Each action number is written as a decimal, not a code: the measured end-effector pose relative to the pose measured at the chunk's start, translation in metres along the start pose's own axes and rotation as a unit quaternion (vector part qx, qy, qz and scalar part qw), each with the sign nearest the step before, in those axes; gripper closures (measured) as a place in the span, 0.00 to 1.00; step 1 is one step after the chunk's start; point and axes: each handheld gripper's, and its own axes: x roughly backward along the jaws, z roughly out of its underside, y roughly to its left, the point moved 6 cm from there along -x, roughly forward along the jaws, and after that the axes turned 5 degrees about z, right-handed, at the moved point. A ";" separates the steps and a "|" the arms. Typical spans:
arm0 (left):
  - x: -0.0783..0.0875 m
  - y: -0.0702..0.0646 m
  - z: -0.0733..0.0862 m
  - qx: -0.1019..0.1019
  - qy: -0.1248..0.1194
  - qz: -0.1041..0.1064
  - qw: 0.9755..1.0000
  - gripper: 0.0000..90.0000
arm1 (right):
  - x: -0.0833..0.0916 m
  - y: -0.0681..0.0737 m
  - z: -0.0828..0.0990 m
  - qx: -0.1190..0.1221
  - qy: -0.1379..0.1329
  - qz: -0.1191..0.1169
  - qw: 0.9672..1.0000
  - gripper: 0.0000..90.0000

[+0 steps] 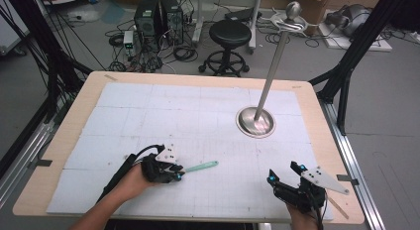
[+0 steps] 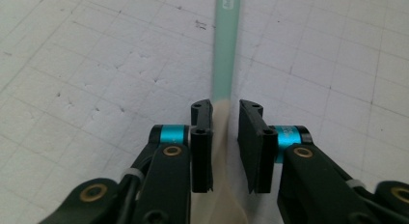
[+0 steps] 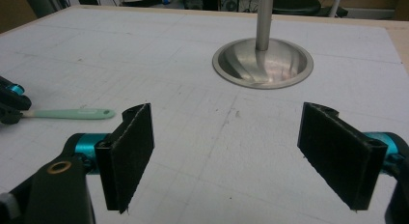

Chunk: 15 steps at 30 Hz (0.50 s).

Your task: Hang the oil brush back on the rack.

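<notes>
A: On the white mat [image 1: 148,116], at about 7 o'clock from the middle, the left gripper [image 1: 179,174] is seen lying low over the table [image 1: 64,136]. What is caught in it?

B: A spatula [image 2: 224,64] is caught there. Its pale cream end is squeezed between the two black jaws, and its green handle is pointed away toward 2 o'clock in the high view. In the left gripper view the handle is seen running straight up toward 12 o'clock, flat on the mat.

A: Is the grip tight?

B: The cream part is touched by both pads, so the spatula is pinched.

A: And the right gripper [image 1: 286,173]?

B: It is found at about 5 o'clock on the mat, well apart from the spatula. Its jaws are spread wide, and nothing is held between them.

A: What else is seen?

B: A shiny metal stand [image 1: 256,122] is set at about 2 o'clock, with a thin pole leaning up from its round base.
</notes>
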 end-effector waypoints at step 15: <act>0.001 0.003 0.000 0.025 -0.002 0.008 1.000 0.91 | -0.001 0.000 0.000 -0.001 0.002 -0.001 1.000 0.23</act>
